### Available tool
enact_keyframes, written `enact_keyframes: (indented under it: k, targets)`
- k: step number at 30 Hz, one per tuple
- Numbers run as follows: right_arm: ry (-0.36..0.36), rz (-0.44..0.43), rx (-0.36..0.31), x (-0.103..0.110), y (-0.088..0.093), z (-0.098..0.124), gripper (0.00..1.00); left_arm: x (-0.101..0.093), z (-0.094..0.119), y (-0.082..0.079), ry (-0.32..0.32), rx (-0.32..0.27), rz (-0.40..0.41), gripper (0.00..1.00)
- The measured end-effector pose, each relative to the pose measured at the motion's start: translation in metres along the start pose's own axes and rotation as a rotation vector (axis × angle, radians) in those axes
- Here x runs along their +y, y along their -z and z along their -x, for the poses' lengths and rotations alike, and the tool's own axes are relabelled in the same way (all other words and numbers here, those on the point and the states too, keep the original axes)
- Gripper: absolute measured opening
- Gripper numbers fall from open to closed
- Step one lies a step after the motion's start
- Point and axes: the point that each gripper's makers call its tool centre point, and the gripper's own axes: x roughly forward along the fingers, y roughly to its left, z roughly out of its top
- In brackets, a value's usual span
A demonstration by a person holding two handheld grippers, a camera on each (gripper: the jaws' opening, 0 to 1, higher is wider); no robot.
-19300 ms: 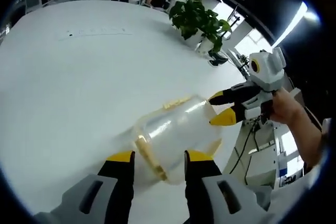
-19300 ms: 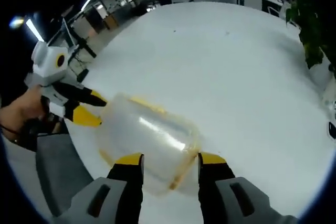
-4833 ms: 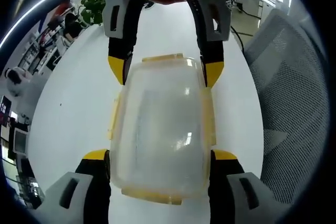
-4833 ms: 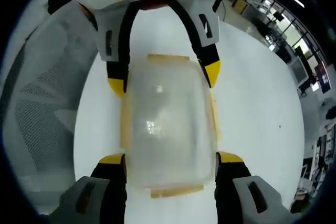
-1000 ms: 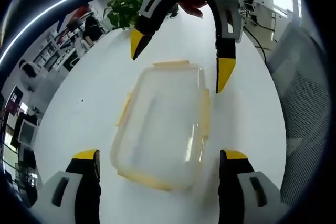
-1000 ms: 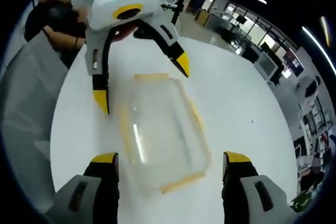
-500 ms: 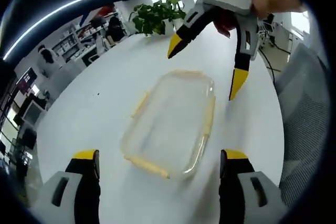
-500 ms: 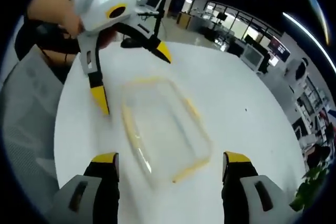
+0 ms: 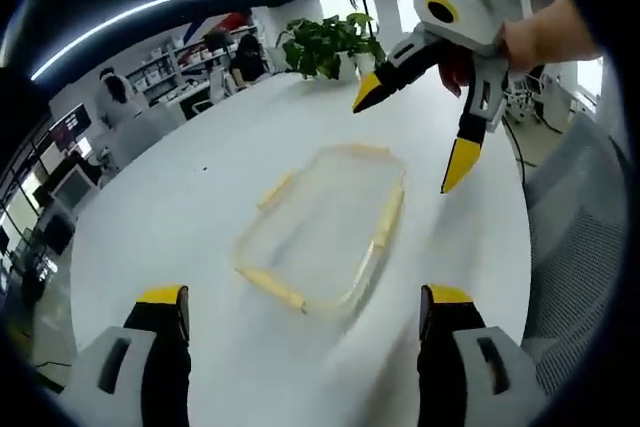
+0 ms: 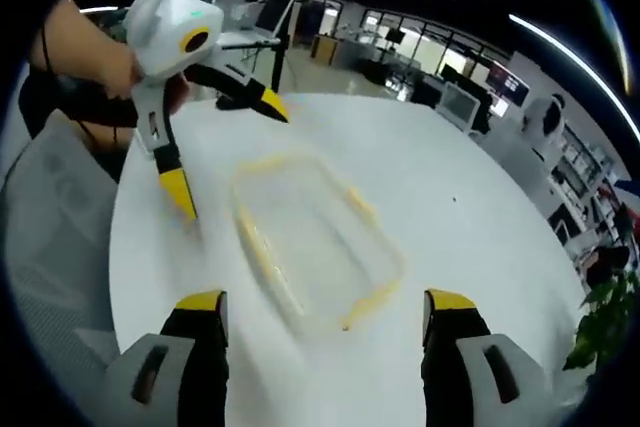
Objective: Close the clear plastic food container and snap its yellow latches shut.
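Container (image 9: 325, 222) lies flat on my white desk (image 9: 180, 217), yellow latches (image 9: 388, 217) along its sides; my left tool (image 9: 300, 309) and right tool (image 10: 326, 314) hover spread, apart from it.

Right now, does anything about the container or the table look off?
Nothing stands out. The clear plastic food container lies flat on the white table, lid on, nothing spilled. Both grippers, left and right, are open and apart from it. The frames are too blurred to judge the latches.
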Motion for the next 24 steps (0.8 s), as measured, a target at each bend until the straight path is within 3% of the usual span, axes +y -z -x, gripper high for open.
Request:
enact_keyframes:
  k: [9,24]
  targets:
    - [0.020,-0.051,-0.007,0.008,0.008,0.010,0.80,-0.005,0.011,0.005,-0.017,-0.014,0.033,0.96]
    - [0.089,-0.149,-0.106,0.013,0.012,0.035,0.81,-0.018,0.030,0.012,-0.041,-0.062,0.109,0.97]
